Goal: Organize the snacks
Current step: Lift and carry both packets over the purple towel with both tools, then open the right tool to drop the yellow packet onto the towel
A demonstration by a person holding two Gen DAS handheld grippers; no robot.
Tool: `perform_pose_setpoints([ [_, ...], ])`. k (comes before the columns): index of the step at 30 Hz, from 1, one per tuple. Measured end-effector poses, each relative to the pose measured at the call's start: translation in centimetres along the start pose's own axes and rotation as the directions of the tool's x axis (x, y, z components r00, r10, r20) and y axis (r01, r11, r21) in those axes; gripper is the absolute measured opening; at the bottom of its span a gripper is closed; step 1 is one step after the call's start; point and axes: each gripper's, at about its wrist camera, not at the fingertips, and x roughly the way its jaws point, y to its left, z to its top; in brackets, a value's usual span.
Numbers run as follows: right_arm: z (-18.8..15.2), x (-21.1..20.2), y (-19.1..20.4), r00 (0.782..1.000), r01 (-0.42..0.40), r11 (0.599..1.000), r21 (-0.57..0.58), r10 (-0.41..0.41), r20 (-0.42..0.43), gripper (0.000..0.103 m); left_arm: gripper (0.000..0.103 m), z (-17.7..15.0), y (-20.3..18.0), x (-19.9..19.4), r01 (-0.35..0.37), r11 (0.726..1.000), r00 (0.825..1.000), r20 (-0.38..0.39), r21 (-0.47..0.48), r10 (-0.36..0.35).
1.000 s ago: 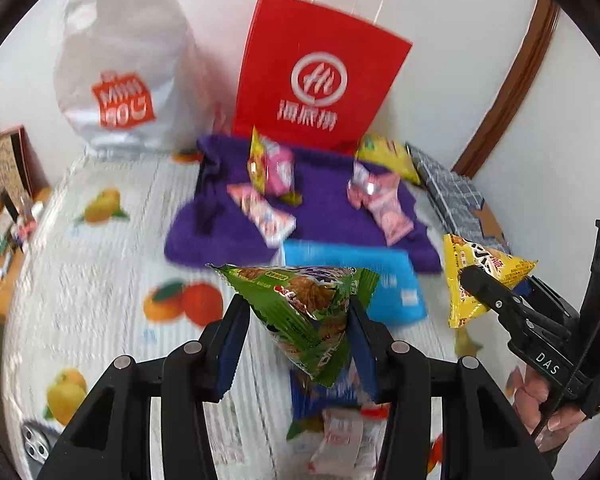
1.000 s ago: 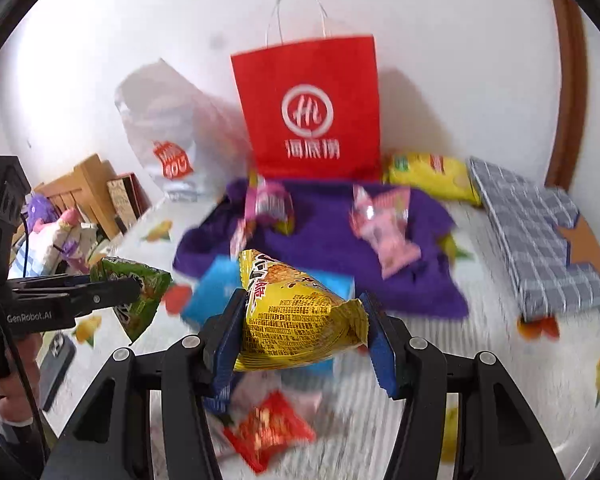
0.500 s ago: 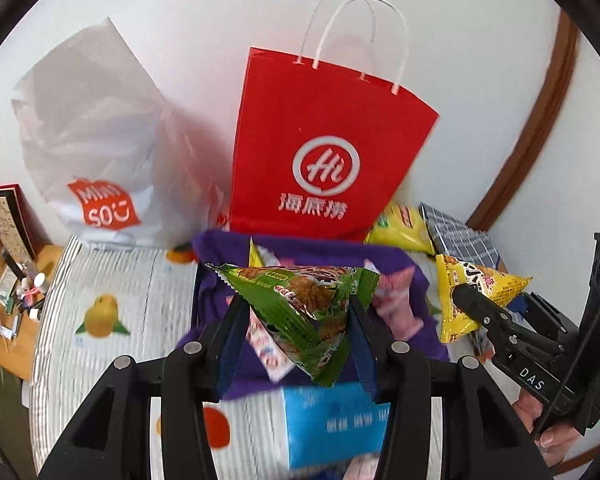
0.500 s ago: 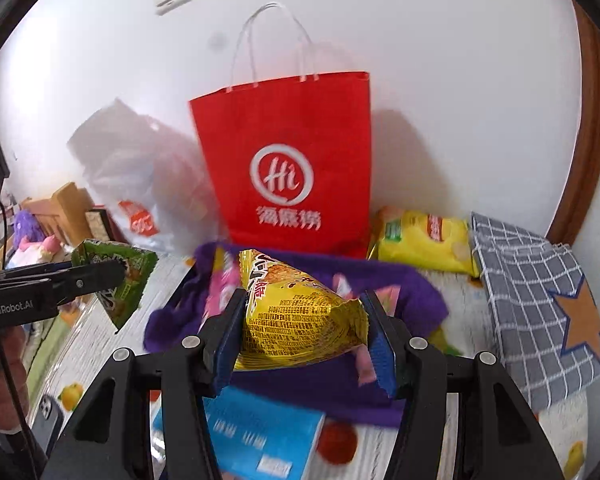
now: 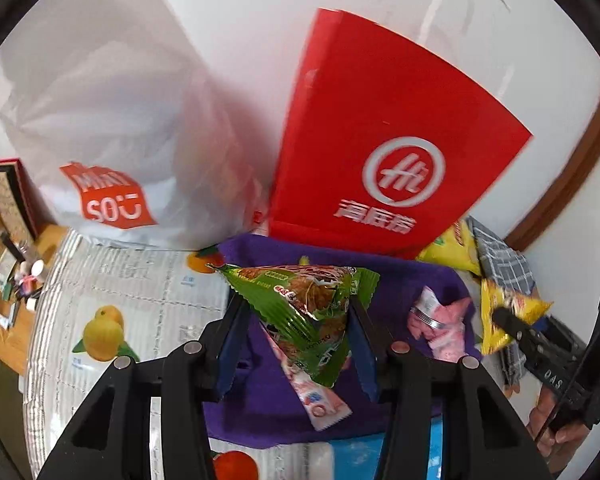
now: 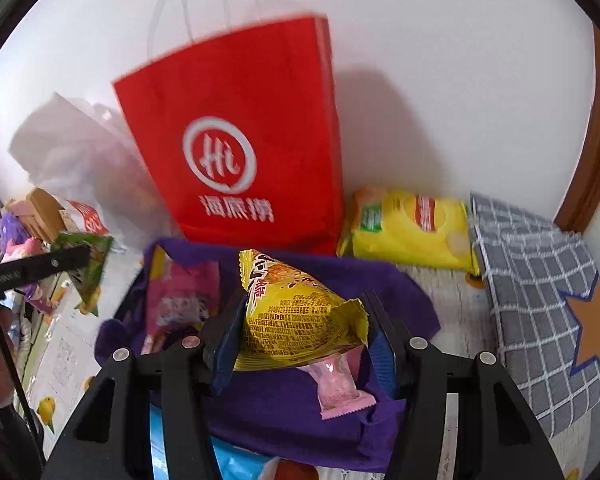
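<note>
My left gripper is shut on a green triangular snack packet, held in the air over a purple cloth. A yellow triangular snack packet sits pinched between the pads of my right gripper. Each gripper shows in the other's view: the right one with its yellow packet at the far right, the left one with its green packet at the far left. A red paper bag stands upright against the wall just beyond both. Pink snack packets lie on the cloth.
A white plastic bag leans beside the red bag on the left. A yellow chip bag and a grey checked cushion lie at the right. A blue packet lies near the front. The fruit-print sheet covers the surface; a wooden shelf is far left.
Both grippers have carried their packets forward toward the wall. The red bag and white bag now loom much larger, and the cloth with its pink packets has slid down under the fingers.
</note>
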Motion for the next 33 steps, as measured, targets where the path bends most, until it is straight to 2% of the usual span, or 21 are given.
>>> perform_pose_setpoints([
  [8, -0.9, 2.2, 0.6, 0.997, -0.008, 0.998, -0.056, 0.004, -0.074, 0.056, 0.046, 0.5, 1.6, -0.4, -0.010, 0.999, 1.000, 0.011, -0.040, 0.010],
  [16, -2.7, 5.5, 2.1, 0.980, -0.036, 0.988, -0.152, 0.005, -0.200, 0.056, 0.046, 0.7, 1.4, 0.0, 0.011, 0.999, 1.000, -0.005, -0.040, -0.011],
  [25, -2.8, 6.2, 1.7, 0.978, 0.005, 0.990, -0.144, -0.035, -0.207, 0.056, 0.046, 0.6, 1.3, 0.4, 0.013, 0.999, 1.000, -0.019, -0.041, -0.014],
  [33, -3.4, 6.6, 2.0, 0.974, 0.050, 0.978, -0.201, -0.092, -0.205, 0.057, 0.046, 0.5, 0.7, 0.3, 0.019, 1.000, 1.000, -0.018, -0.024, -0.019],
])
